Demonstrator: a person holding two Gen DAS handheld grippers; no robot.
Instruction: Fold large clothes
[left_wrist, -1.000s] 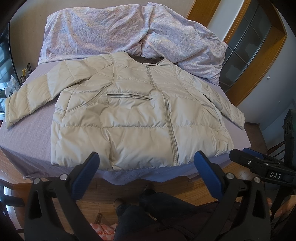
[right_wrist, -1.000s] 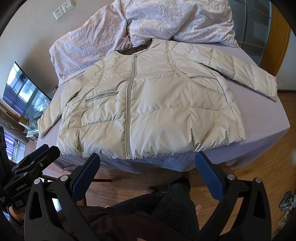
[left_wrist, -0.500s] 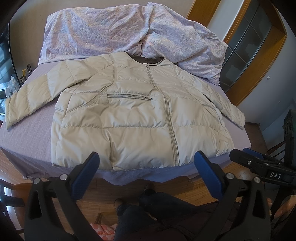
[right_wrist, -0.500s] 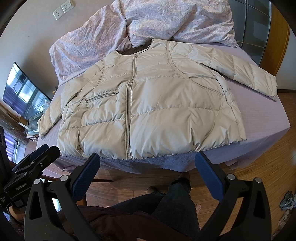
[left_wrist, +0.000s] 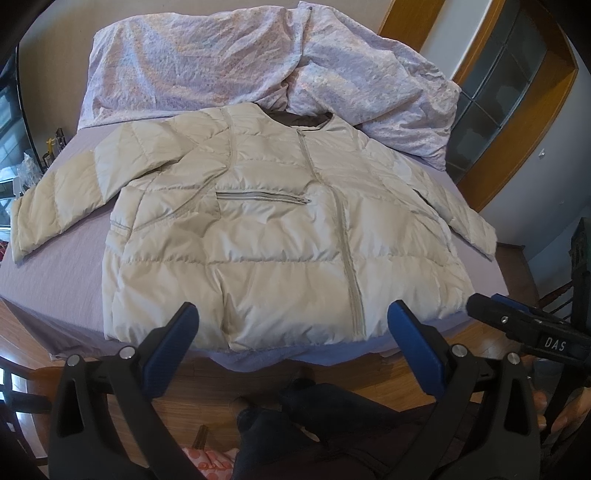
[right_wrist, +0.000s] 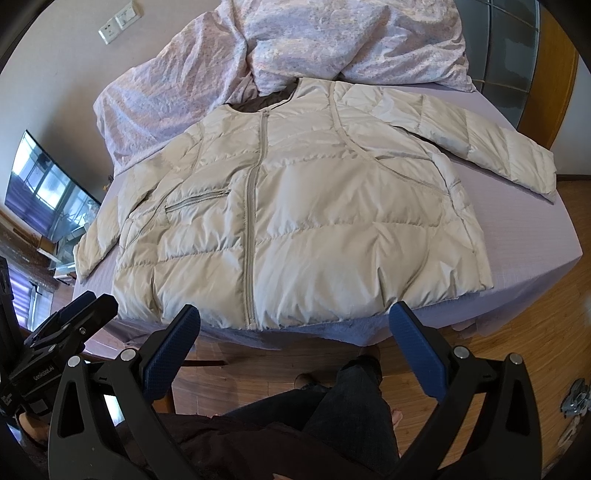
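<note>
A cream quilted puffer jacket (left_wrist: 266, 236) (right_wrist: 303, 221) lies face up and zipped on a bed with a lilac sheet (left_wrist: 55, 280) (right_wrist: 517, 236). Both sleeves spread out to the sides, and the hem reaches the near edge of the bed. My left gripper (left_wrist: 293, 325) hovers open in front of the hem, short of the bed, with nothing between its blue pads. My right gripper (right_wrist: 295, 325) is likewise open and empty just before the hem. The right gripper also shows at the right edge of the left wrist view (left_wrist: 517, 325).
A crumpled floral duvet (left_wrist: 258, 66) (right_wrist: 295, 48) is heaped behind the jacket's collar. A person's dark-trousered legs (right_wrist: 332, 406) stand on the wooden floor (right_wrist: 517, 350) at the bed's foot. A television (right_wrist: 44, 199) stands left; a wooden door frame (left_wrist: 517, 122) is at the right.
</note>
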